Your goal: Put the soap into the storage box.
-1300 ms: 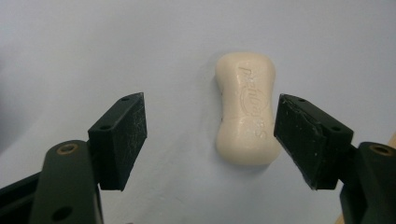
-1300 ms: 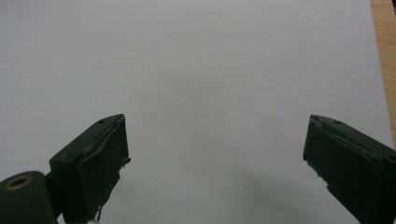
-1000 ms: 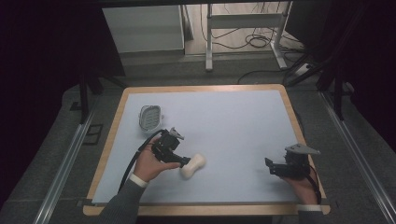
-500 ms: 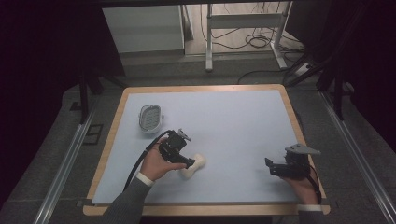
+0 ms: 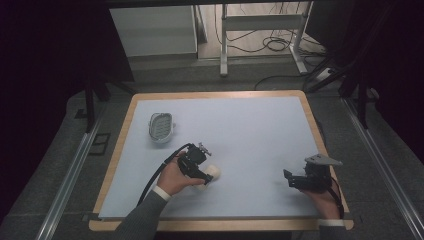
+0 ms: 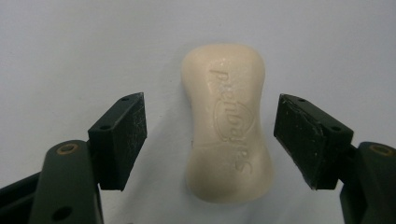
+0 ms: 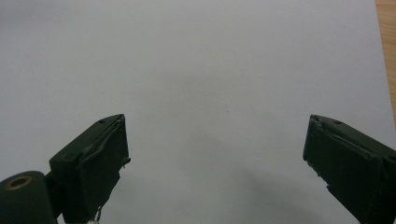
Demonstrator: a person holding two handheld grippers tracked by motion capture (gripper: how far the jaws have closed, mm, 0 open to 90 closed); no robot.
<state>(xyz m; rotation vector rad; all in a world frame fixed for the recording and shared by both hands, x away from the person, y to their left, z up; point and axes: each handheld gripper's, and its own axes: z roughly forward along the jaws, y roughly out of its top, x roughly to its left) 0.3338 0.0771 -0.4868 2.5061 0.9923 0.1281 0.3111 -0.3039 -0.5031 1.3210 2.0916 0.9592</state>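
Pale blue matting covers the table (image 5: 240,135), which has a light wooden border and stands on a dark floor with cables and metal stands beyond its far edge. Near the far-left part of the mat lies a grey soap dish (image 5: 161,127) with a ribbed inside. The left gripper (image 5: 206,176), held in the person's left hand (image 5: 175,177), sits over the near-left middle of the mat, directly above a cream bar of soap (image 6: 227,122). In the left gripper view the soap lies flat on the mat between the two jaws, its embossed lettering facing up; both jaws stand apart from its sides, with a gap on each side, so the claw is spread and touches nothing. The right gripper (image 5: 290,179), held in the right hand (image 5: 322,195) near the mat's near-right corner, points toward the table's middle. In the right gripper view its jaws are spread wide over bare mat, with the wooden border (image 7: 386,51) at the upper right.
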